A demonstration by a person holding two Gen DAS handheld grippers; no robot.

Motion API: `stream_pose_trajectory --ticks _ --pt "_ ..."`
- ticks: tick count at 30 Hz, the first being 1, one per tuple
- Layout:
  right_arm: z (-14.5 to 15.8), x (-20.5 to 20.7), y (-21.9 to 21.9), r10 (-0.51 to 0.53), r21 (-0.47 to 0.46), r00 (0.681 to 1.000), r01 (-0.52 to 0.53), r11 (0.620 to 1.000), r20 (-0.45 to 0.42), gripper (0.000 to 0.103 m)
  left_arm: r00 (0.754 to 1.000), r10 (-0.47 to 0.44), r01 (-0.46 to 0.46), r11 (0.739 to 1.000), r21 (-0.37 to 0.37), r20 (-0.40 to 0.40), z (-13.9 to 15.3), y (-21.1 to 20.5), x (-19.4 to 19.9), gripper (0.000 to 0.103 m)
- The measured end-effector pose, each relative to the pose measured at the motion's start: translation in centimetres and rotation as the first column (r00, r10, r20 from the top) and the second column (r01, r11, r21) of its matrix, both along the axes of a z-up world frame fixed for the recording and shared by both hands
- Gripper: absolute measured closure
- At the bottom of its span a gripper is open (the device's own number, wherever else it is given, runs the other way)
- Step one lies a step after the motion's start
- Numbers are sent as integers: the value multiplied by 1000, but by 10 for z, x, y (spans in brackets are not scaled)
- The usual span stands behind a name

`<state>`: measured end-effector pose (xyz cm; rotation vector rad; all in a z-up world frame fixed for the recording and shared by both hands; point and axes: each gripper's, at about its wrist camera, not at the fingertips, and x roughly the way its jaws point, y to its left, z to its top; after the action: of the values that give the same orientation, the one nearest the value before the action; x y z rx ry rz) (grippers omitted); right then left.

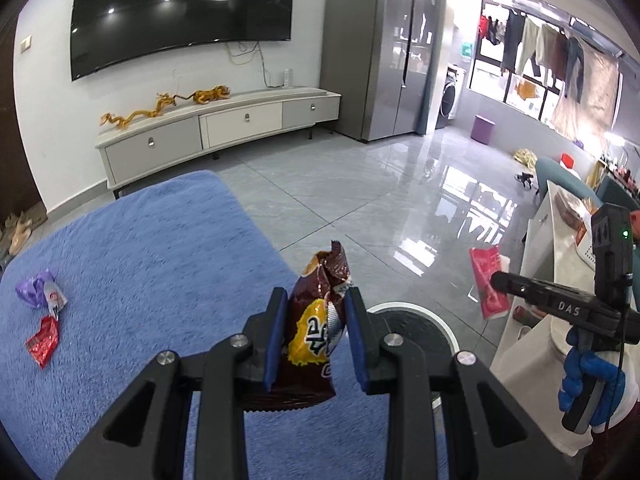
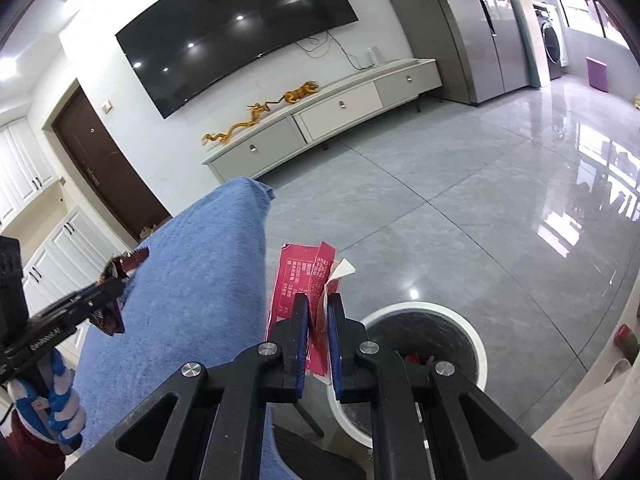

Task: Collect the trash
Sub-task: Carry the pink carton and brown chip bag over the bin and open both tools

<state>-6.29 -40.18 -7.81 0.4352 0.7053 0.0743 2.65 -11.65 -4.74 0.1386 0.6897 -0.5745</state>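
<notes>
— Over the near right edge of the blue plush cloth (image 1: 152, 248), what is held by the left gripper (image 1: 316, 336)?

— A brown and yellow snack bag (image 1: 316, 320) is pinched upright between its blue-padded fingers (image 1: 276, 344), the torn top pointing away from the camera. In the right wrist view the same bag (image 2: 114, 292) is seen at the far left, clamped in that gripper (image 2: 108, 290), which is gripped by a hand in a blue and white glove (image 2: 60, 396).

— And the right gripper (image 2: 318, 336)?

— Its fingers are pressed together on a crumpled pink wrapper (image 2: 300, 280), which is held just left of and above a round white trash bin (image 2: 472, 344) standing on the grey tiled floor (image 2: 460, 208). Some reddish trash can be made out inside the bin. From the left wrist view the wrapper (image 1: 488, 280) is seen at the right, at the tip of the right gripper (image 1: 498, 282).

— Is other trash seen?

— On the left part of the cloth, a purple wrapper (image 1: 38, 288) and a red wrapper (image 1: 44, 340) are lying near each other. The bin's rim (image 1: 448, 330) is partly hidden behind the left gripper.

— What is found at the far side?

— A wall-mounted television (image 1: 180, 12) is seen above a low cabinet (image 1: 216, 124), on which golden dragon figures (image 1: 160, 106) are set.
</notes>
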Motion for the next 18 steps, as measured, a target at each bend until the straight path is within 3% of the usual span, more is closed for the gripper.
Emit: stream_pose_trajectory --ticks 18 --pt "-28 -1 -31 -21 38 999 23 999 -47 94 996 -85 86 995 54 -12 -11 -65 -12 75"
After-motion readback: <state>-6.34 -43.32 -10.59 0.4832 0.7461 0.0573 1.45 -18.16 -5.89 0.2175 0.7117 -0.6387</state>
